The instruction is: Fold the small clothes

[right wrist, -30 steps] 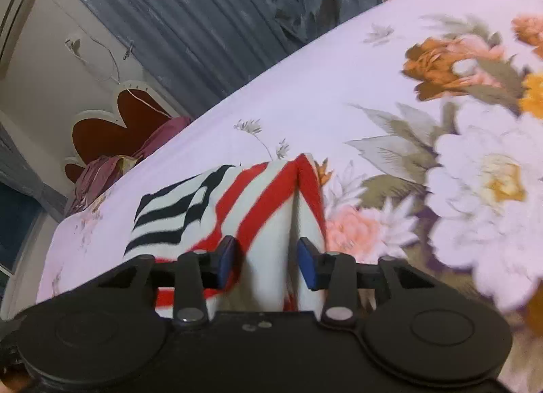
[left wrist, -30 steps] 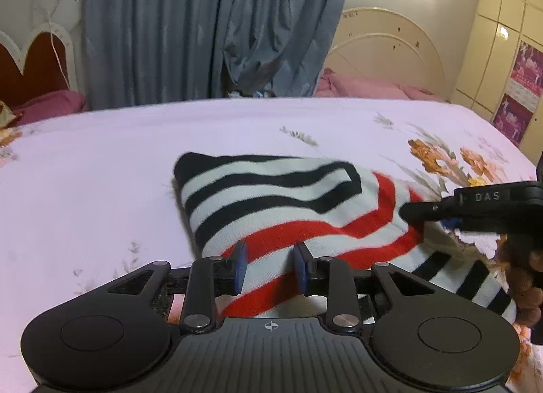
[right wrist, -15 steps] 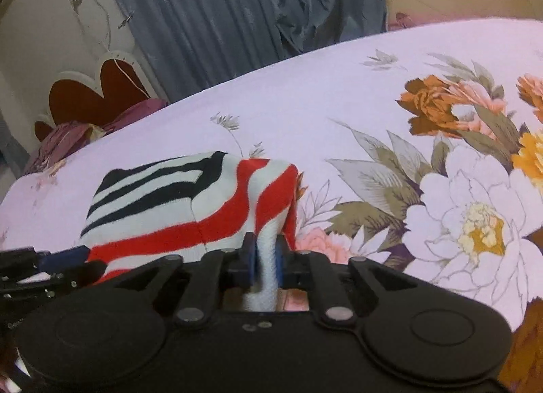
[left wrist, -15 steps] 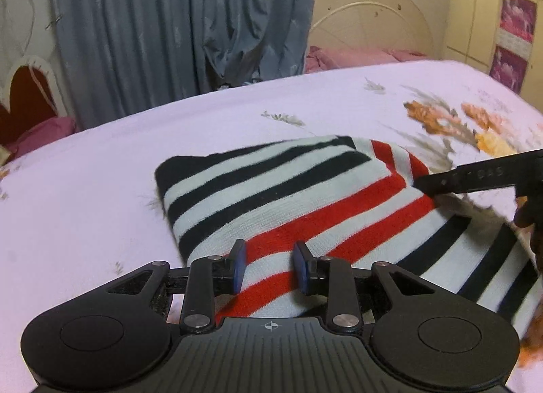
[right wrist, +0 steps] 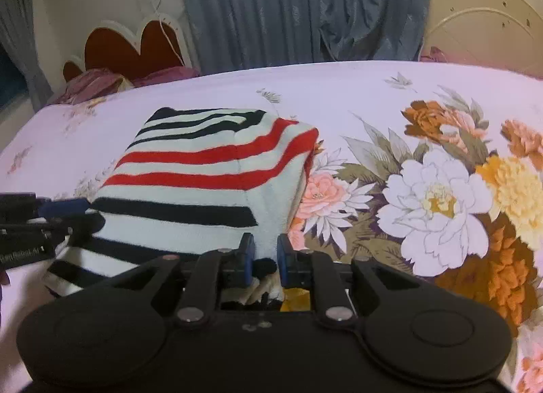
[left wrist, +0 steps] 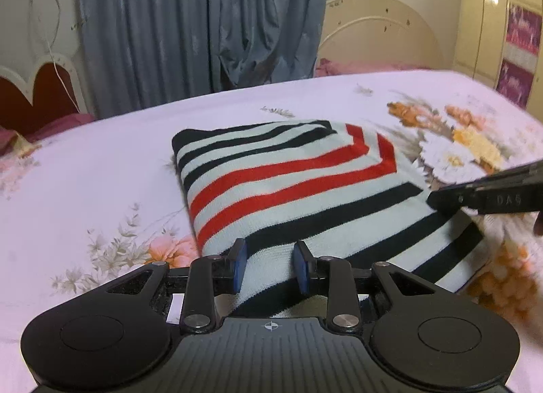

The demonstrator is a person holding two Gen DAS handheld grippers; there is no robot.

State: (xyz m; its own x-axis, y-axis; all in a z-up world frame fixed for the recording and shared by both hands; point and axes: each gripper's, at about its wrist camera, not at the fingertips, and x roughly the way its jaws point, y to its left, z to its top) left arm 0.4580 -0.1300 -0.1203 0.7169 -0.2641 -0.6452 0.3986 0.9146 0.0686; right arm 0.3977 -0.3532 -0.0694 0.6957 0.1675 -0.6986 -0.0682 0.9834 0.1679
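A small knit garment (left wrist: 298, 186) with white, black and red stripes lies folded on the bed; it also shows in the right wrist view (right wrist: 203, 182). My left gripper (left wrist: 269, 265) is open, with the garment's near edge lying between its fingers. My right gripper (right wrist: 264, 259) has its fingers a little apart with the garment's near right corner between them; it looks open. The right gripper's finger reaches in from the right in the left wrist view (left wrist: 488, 198). The left gripper's fingers show at the left edge of the right wrist view (right wrist: 51, 216).
The bed sheet (left wrist: 85, 189) is pale pink with a large flower print (right wrist: 437, 196) on the right. Grey curtains (left wrist: 203, 26) hang behind. A red heart-shaped headboard (right wrist: 135, 43) stands far left, a cream headboard (left wrist: 380, 40) far right.
The garment's far part has been drawn toward me, so black stripes now lie nearest. My right gripper, shut on the cloth half a second ago, has parted its fingers. The left stays open.
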